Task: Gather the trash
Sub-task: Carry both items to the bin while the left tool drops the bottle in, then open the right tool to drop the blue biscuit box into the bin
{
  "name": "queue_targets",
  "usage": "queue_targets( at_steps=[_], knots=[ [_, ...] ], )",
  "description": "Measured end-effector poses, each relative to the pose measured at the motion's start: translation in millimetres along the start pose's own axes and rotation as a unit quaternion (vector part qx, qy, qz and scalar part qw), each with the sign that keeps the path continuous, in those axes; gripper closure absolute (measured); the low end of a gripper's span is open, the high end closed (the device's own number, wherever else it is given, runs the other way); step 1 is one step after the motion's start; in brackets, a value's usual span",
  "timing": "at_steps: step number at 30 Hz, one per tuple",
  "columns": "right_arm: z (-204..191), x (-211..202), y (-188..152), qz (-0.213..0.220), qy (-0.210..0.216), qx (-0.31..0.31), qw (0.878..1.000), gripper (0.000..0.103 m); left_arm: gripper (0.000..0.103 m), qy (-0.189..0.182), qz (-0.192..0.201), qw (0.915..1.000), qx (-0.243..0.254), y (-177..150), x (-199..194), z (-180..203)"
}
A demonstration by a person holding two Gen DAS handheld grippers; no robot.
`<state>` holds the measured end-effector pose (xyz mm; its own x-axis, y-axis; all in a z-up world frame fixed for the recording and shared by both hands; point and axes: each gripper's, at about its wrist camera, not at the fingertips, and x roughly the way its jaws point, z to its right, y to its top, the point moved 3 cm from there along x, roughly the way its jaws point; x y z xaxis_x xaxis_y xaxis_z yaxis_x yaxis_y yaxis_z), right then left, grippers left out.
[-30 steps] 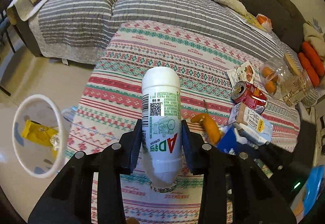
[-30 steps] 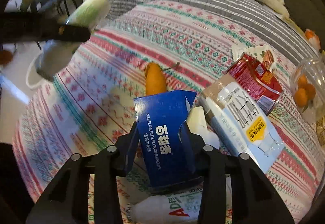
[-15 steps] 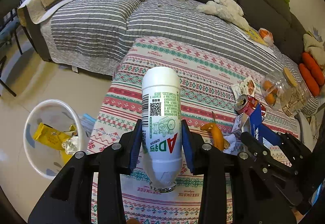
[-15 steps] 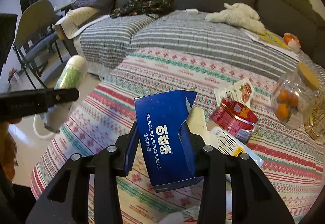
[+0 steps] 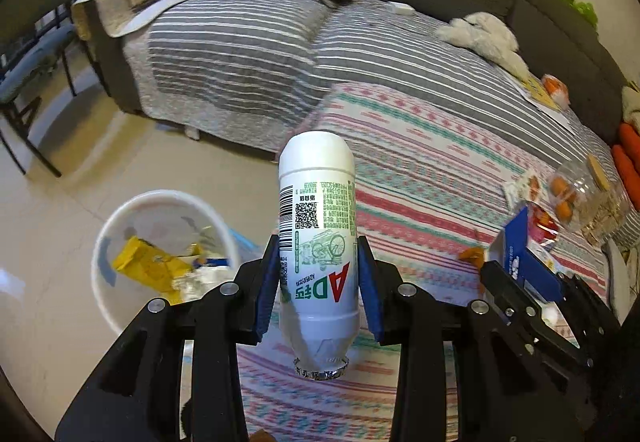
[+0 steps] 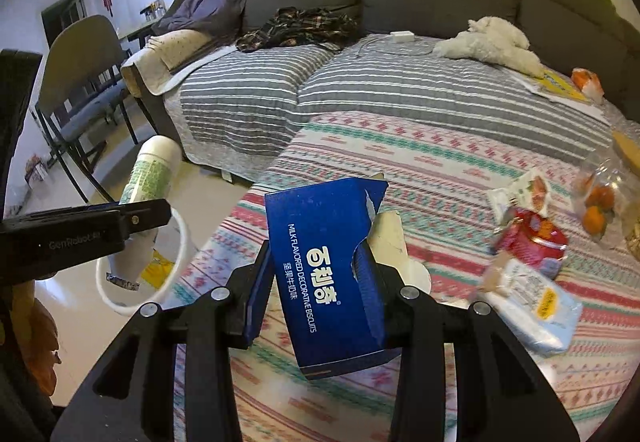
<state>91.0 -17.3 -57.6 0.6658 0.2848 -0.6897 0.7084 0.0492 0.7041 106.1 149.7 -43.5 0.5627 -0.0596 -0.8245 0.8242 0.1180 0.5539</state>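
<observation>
My left gripper (image 5: 318,288) is shut on a white AD drink bottle (image 5: 316,226) with green print, held foil mouth toward me above the patterned table edge. A white bin (image 5: 160,262) with yellow wrappers inside stands on the floor to its lower left. My right gripper (image 6: 320,282) is shut on a torn blue biscuit box (image 6: 332,274), lifted over the patterned cloth (image 6: 440,169). In the right wrist view the left gripper (image 6: 100,226) and the bottle (image 6: 152,169) hang over the bin (image 6: 176,274). The blue box (image 5: 520,254) also shows at the right of the left wrist view.
On the cloth to the right lie a red can (image 6: 536,242), a pale blue milk carton (image 6: 532,306), a snack wrapper (image 6: 524,189) and a clear jar of oranges (image 6: 600,201). A striped grey sofa (image 6: 400,89) stands behind; chairs (image 6: 80,89) stand at the left.
Both grippers rose and moved left with their loads. The blue box left the cloth. The bin came nearer to the middle of the left wrist view.
</observation>
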Motion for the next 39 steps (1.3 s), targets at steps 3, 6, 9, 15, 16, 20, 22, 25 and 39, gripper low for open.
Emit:
queue_targets(
  at_steps=[3, 6, 9, 15, 16, 20, 22, 25, 39],
  knots=[
    [-13.5, 7.4, -2.4, -0.003, 0.004, 0.006, 1.0, 0.062, 0.068, 0.017, -0.002, 0.9997, -0.018, 1.8, 0.3, -25.3],
    [-27.3, 14.2, -6.0, -0.008, 0.01, 0.001, 1.0, 0.062, 0.068, 0.034, -0.005, 0.9987, -0.038, 3.4, 1.7, -50.9],
    [-47.7, 20.0, -9.5, -0.013, 0.018, -0.015, 1.0, 0.062, 0.067, 0.051, -0.009, 0.9968, -0.062, 5.4, 1.8, -76.6],
    [-88.1, 29.9, -15.1, -0.02, 0.03, -0.049, 0.998, 0.062, 0.052, 0.072, -0.004, 0.9933, -0.09, 5.7, -3.6, -111.4],
    [-96.8, 32.6, -16.9, -0.021, 0.031, -0.058, 0.998, 0.062, 0.052, 0.073, -0.001, 0.9928, -0.095, 5.9, -6.5, -116.3],
    [-127.7, 44.3, -20.8, -0.026, 0.044, -0.075, 0.996, 0.062, 0.05, 0.075, 0.01, 0.9907, -0.113, 5.0, -21.4, -136.8],
    [-141.2, 52.6, -20.2, -0.029, 0.054, -0.071, 0.996, 0.062, 0.05, 0.086, 0.016, 0.9891, -0.118, 4.5, -28.0, -147.4],
    [-166.9, 66.9, -19.3, -0.034, 0.066, -0.074, 0.994, 0.062, 0.05, 0.093, 0.029, 0.9858, -0.137, 3.7, -40.3, -165.8],
    [-215.4, 98.8, -2.0, -0.042, 0.031, -0.077, 0.996, 0.017, 0.039, 0.125, 0.059, 0.9769, -0.163, 1.9, -66.2, -198.8]
  ],
)
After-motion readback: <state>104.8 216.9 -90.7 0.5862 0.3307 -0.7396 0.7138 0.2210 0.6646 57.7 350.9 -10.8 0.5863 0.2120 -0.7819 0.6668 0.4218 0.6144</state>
